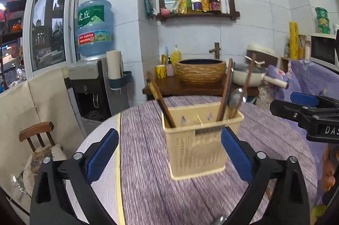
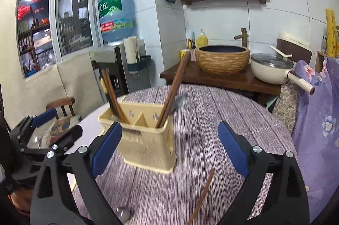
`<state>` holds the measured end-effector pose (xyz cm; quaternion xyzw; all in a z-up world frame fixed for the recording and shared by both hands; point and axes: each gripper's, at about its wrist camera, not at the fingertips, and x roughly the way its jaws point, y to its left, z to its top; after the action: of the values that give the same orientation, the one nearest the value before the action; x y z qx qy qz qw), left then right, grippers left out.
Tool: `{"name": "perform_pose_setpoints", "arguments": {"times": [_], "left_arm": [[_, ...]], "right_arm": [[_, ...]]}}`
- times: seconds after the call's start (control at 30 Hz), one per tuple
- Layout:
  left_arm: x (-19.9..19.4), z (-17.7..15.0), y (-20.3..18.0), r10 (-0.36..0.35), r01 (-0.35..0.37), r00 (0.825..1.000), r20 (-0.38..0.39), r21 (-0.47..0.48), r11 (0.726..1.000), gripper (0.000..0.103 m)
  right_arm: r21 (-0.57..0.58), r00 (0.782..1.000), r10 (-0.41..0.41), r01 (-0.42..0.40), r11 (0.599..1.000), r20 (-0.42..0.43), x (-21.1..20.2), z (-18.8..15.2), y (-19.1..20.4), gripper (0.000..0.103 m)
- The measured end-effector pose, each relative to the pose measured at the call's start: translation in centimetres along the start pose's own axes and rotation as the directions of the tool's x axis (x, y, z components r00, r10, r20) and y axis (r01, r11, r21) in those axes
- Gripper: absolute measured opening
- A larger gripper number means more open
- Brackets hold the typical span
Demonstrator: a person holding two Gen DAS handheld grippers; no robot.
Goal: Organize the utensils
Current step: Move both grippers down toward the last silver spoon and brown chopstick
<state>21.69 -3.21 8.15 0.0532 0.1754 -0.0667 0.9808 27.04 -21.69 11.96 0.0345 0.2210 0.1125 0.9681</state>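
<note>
A beige plastic utensil holder stands on the round purple-striped table. It holds brown chopsticks in its left compartment, and chopsticks with a metal spoon in its right one. The holder also shows in the right wrist view. My left gripper is open and empty, just in front of the holder. My right gripper is open and empty, with the holder by its left finger. A loose chopstick and a spoon bowl lie on the table near the right gripper.
A wooden side table behind carries a woven basin and a white pot. A water dispenser and a small chair stand at the left. Purple floral cloth hangs at the right.
</note>
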Motion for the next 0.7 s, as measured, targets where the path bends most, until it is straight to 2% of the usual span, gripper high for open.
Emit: {"name": "perform_pose_setpoints", "arguments": {"times": [0.1,0.2,0.37,0.5,0.6,0.7], "left_arm": [[-0.3,-2.1,0.7,-0.066,0.065,0.994,-0.083,-0.019,0.998,0.097],[-0.6,-4.5,1.1,-0.106,0.104,0.986,-0.127,-0.026,0.994,0.097],[-1.4,-7.7,0.4,-0.088,0.089,0.984,-0.154,0.004,0.996,0.097],[-2.0,-9.6,-0.5,-0.061,0.066,0.984,-0.166,0.024,0.998,0.097],[-1.8,-10.2,-1.7,-0.095,0.109,0.968,-0.233,0.048,0.993,0.097],[-1.2,-10.5,-3.0,-0.111,0.14,0.951,-0.289,0.079,0.987,0.097]], "right_arm": [[-0.011,0.997,-0.023,0.022,1.0,-0.07,-0.3,-2.9,-0.1,0.097],[-0.019,0.989,-0.046,0.044,0.999,-0.138,-0.2,-6.2,-0.4,0.097],[-0.026,0.975,-0.109,0.106,0.994,-0.192,-0.4,-10.9,-0.9,0.097],[-0.043,0.964,-0.171,0.166,0.985,-0.203,-0.7,-13.5,-1.4,0.097],[-0.041,0.952,-0.206,0.202,0.979,-0.226,-0.8,-15.0,-2.2,0.097],[-0.013,0.953,-0.177,0.179,0.984,-0.245,-0.9,-15.7,-2.8,0.097]]}}
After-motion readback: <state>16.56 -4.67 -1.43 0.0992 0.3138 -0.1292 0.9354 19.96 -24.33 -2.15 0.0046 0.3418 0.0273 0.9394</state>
